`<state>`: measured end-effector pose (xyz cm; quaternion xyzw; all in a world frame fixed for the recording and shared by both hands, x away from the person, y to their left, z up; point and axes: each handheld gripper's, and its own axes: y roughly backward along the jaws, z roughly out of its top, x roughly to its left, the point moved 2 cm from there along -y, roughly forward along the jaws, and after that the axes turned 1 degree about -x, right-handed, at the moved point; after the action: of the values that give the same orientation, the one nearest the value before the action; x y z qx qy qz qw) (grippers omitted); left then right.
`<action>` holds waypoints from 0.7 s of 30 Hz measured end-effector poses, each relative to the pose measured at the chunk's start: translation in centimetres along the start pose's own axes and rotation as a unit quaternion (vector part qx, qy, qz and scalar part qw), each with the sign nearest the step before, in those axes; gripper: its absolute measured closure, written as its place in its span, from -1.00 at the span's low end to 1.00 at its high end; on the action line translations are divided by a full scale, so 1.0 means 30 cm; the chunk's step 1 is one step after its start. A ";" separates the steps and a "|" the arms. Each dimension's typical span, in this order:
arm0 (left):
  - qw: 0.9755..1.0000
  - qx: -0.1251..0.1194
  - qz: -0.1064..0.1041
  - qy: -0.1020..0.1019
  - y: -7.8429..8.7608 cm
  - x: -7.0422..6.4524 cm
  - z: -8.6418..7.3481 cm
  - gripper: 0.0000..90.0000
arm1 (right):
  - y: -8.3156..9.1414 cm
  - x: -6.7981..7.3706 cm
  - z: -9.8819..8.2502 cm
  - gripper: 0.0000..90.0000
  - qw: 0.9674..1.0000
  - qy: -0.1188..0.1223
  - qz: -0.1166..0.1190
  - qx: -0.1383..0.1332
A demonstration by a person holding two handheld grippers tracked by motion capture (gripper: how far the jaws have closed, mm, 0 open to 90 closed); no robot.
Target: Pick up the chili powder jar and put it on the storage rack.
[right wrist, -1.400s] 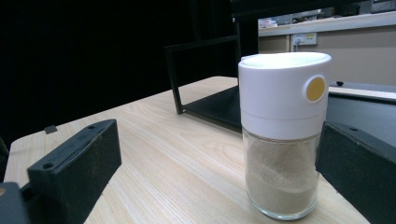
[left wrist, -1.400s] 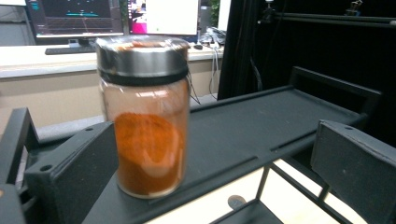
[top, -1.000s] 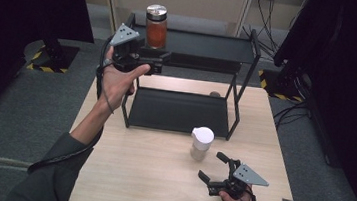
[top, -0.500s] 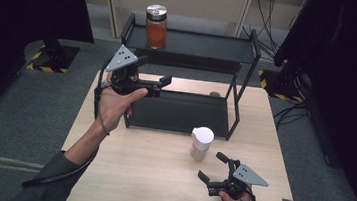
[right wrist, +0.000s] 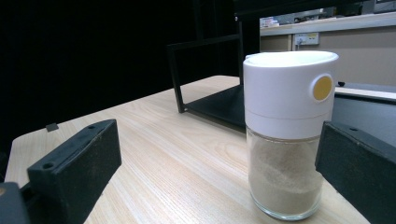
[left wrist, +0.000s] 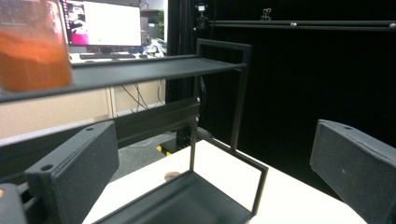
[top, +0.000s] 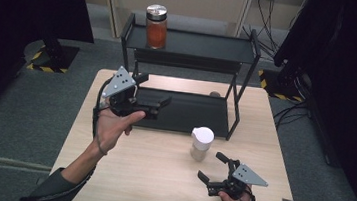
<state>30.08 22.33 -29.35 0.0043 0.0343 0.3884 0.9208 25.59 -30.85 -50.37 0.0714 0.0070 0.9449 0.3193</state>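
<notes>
A jar with orange contents and a silver lid stands on the left of the top shelf of a black two-tier rack. My left gripper hangs open over the left end of the lower shelf, well below the jar and holding nothing. In the left gripper view the jar is up at the left, above the open left gripper. A white-capped glass shaker of beige powder stands on the table in front of the rack. My right gripper rests open just in front of it. The shaker stands ahead between the jaws of the right gripper, nearer the right one.
The wooden table has bare room at the front left. A small brown round thing lies on the table behind the rack's lower shelf. The rack's right posts stand close behind the shaker. Grey floor surrounds the table.
My left gripper has come down and back from beside the jar at the top shelf to the lower shelf's left end. The jar stays on the shelf. The right gripper has not moved.
</notes>
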 end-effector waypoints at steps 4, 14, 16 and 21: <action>1.000 0.001 -0.010 0.003 0.021 -0.005 -0.044 -0.99 | 0.001 0.000 0.000 -0.99 1.000 0.000 0.000 0.000; 0.999 0.019 -0.036 0.018 0.073 -0.017 -0.173 -0.99 | -0.001 0.001 0.000 -0.99 1.000 0.001 0.000 0.000; 0.999 0.019 -0.041 0.024 0.081 -0.020 -0.199 -0.99 | -0.002 0.001 -0.001 -0.99 1.000 0.001 0.000 0.000; 0.998 0.023 -0.052 0.033 0.091 -0.024 -0.252 -0.99 | -0.003 0.001 -0.001 -0.99 1.000 0.002 0.000 0.001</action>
<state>27.11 23.58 -36.74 0.0108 0.0738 0.3394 0.9377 25.61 -30.75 -50.39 0.0695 0.0083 0.9451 0.3192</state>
